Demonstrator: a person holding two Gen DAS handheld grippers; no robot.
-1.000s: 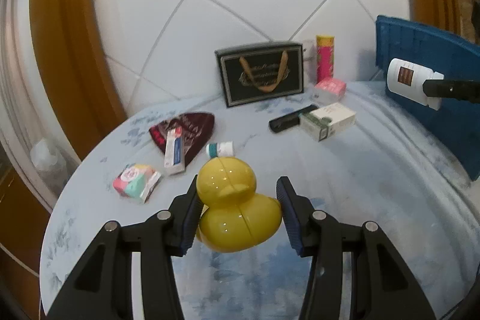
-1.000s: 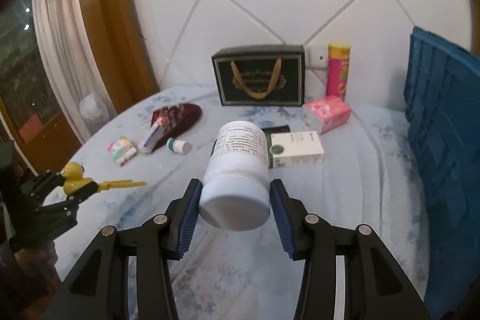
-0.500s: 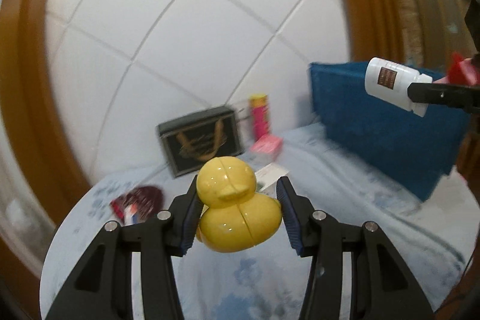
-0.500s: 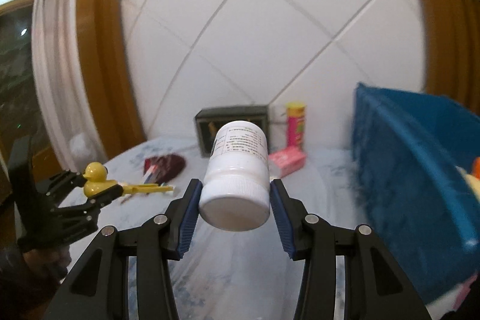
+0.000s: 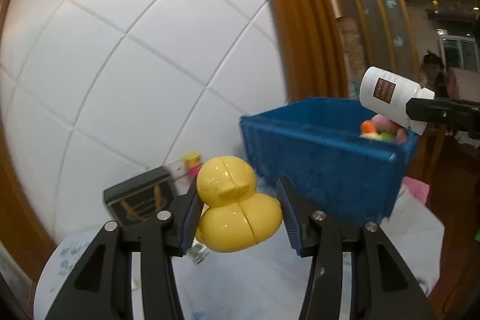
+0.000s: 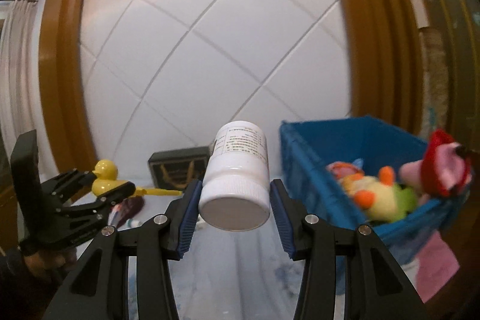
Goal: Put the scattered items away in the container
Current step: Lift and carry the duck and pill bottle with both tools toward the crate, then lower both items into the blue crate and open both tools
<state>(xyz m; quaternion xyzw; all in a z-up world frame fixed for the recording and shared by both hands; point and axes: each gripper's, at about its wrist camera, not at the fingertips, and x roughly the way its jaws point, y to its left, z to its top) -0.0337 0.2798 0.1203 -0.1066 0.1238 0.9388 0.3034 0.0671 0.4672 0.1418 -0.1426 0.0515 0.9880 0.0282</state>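
My left gripper [image 5: 238,213] is shut on a yellow toy duck [image 5: 237,207], held in the air left of the blue bin [image 5: 324,167]. My right gripper [image 6: 234,203] is shut on a white pill bottle [image 6: 237,170], cap toward the camera, raised left of the blue bin [image 6: 312,170]. In the left wrist view that bottle [image 5: 390,98] hangs above the bin's far right corner. The right wrist view shows the left gripper [image 6: 99,185] with the duck [image 6: 103,176] at far left. Soft toys [image 6: 387,191] lie inside the bin.
A black gift box [image 6: 177,167] stands by the tiled wall, a pink-and-yellow tube [image 5: 193,162] beside it. A dark pouch [image 6: 129,207] and a small bottle lie on the blue-patterned table [image 6: 240,269]. Pink cloth [image 6: 435,266] hangs below the bin. Wooden frames flank the wall.
Both grippers have risen and swung right toward the blue bin, still holding the duck and the bottle. The bin's inside with its soft toys has come into view.
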